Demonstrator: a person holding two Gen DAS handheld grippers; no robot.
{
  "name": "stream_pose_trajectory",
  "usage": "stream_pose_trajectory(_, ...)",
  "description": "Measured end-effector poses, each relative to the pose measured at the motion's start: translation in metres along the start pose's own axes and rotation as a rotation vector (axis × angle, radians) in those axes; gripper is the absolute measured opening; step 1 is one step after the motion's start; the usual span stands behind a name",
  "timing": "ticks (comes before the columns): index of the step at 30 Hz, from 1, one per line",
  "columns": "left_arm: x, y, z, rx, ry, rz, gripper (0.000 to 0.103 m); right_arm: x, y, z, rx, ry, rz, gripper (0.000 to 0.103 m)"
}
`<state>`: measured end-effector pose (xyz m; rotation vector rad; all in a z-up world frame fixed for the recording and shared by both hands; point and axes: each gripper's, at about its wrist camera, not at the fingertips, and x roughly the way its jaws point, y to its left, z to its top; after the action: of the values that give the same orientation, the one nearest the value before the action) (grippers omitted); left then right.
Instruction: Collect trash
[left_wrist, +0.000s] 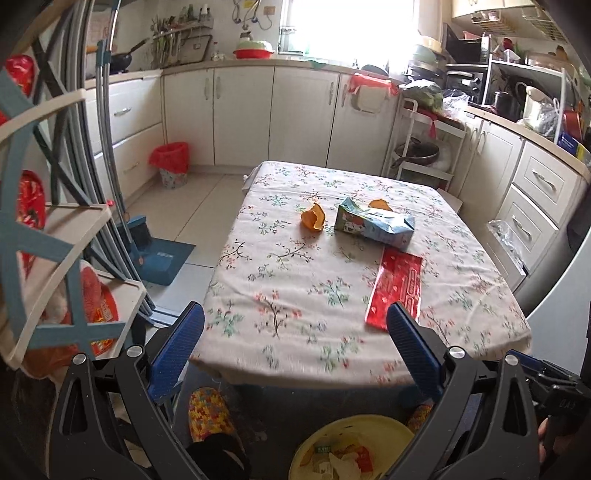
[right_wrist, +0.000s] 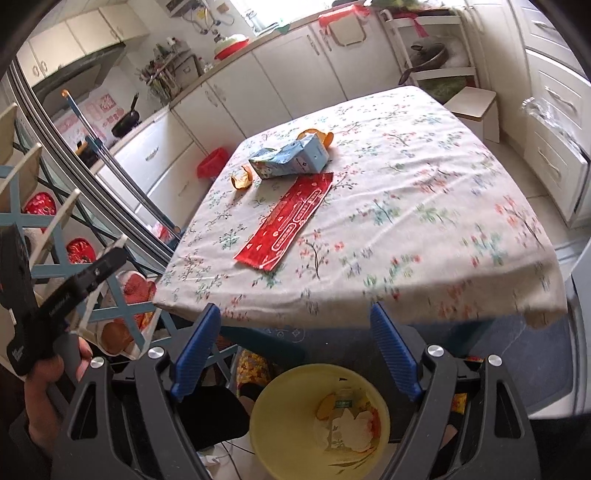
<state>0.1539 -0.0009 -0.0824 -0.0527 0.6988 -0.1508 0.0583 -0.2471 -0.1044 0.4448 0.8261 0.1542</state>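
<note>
We had both grippers hanging off the near edge of the table (left_wrist: 295, 354), and each one was spread wide with nothing in it: the left gripper (left_wrist: 295, 354) and the right gripper (right_wrist: 295, 350).

Only the left view caught the red-lined bin (left_wrist: 171, 164) on the floor past the table's far left corner, plus the blue dustpan (left_wrist: 162, 258) beside the table. Only the right view showed the little stool (right_wrist: 476, 107) off the far right corner.

Most of the cloth nearer us was bare, with the near edge drooping over the yellow bowl (right_wrist: 273, 417) of scraps below it.

The trash sat toward the middle of the table: a crumpled blue carton (left_wrist: 373, 221) lying on its side, a flat red wrapper (left_wrist: 397, 284) just in front of it, and curled orange peels (left_wrist: 313, 218) next to the carton.
</note>
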Motion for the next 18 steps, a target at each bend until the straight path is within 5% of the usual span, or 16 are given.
stream_pose_trajectory(13, 0.088, -0.009, 0.046, -0.039, 0.062, -0.017, 0.095, 0.085, 0.011, 0.047, -0.003, 0.095, -0.041, 0.084)
stream_pose_trajectory(18, 0.119, -0.007, 0.066, -0.047, 0.072, -0.016, 0.095, 0.11, 0.026, 0.059, -0.039, 0.063, -0.105, 0.092)
